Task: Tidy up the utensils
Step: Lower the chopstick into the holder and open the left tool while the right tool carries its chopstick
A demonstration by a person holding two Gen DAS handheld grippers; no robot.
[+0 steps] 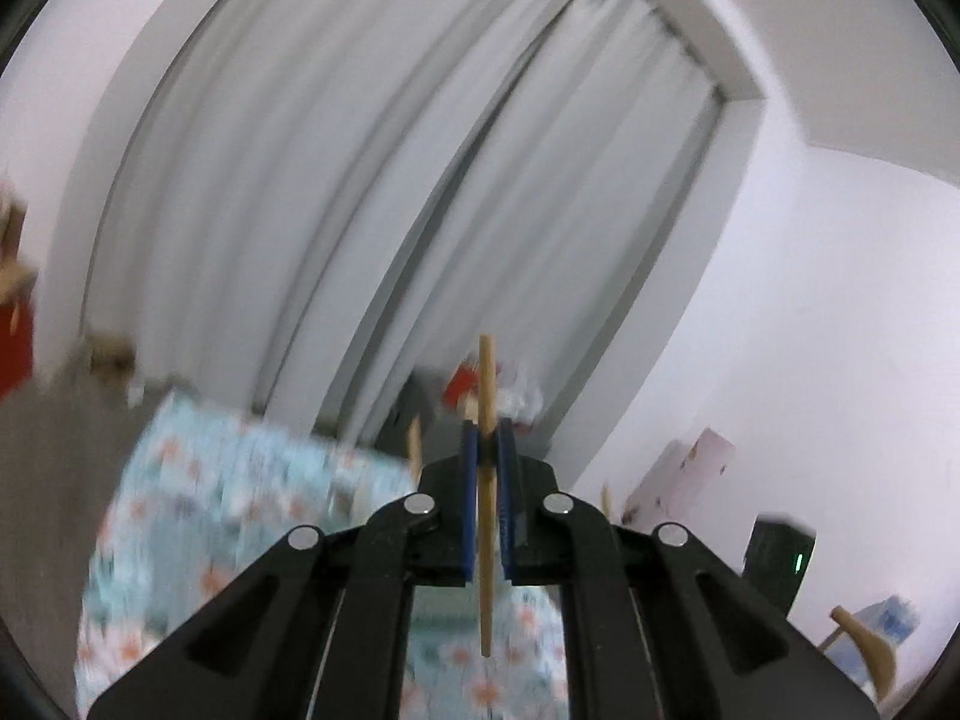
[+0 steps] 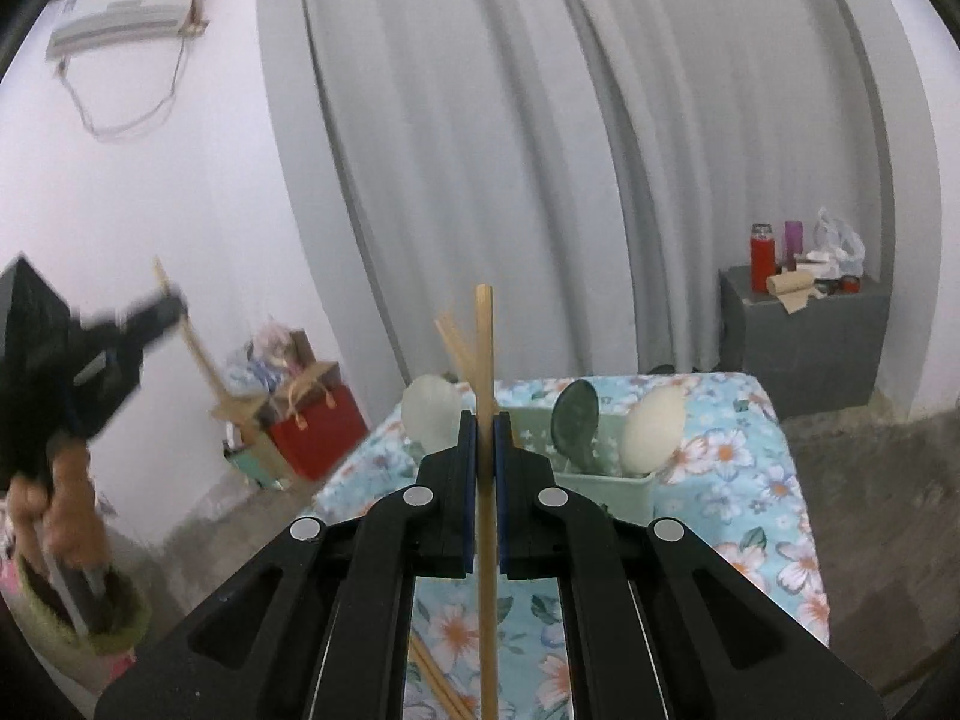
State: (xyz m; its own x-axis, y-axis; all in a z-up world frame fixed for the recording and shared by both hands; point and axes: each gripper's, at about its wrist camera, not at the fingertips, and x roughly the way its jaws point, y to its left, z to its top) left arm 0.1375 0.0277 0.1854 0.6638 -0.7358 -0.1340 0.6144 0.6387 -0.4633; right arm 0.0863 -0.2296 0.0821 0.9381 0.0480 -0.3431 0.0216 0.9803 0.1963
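A table covered by a light-blue floral cloth (image 2: 744, 516) carries the things, its far edge toward the grey curtain. On the far part of it stands a pale green utensil basket (image 2: 606, 483), with a dark spoon (image 2: 575, 414) and a cream spoon (image 2: 653, 429) upright in it to the right, a translucent white spoon (image 2: 429, 414) to the left, and a few wooden chopsticks (image 2: 454, 343) leaning between. At the near edge more chopsticks (image 2: 437, 681) lie flat on the cloth. In the left wrist view the same cloth (image 1: 228, 498) is blurred.
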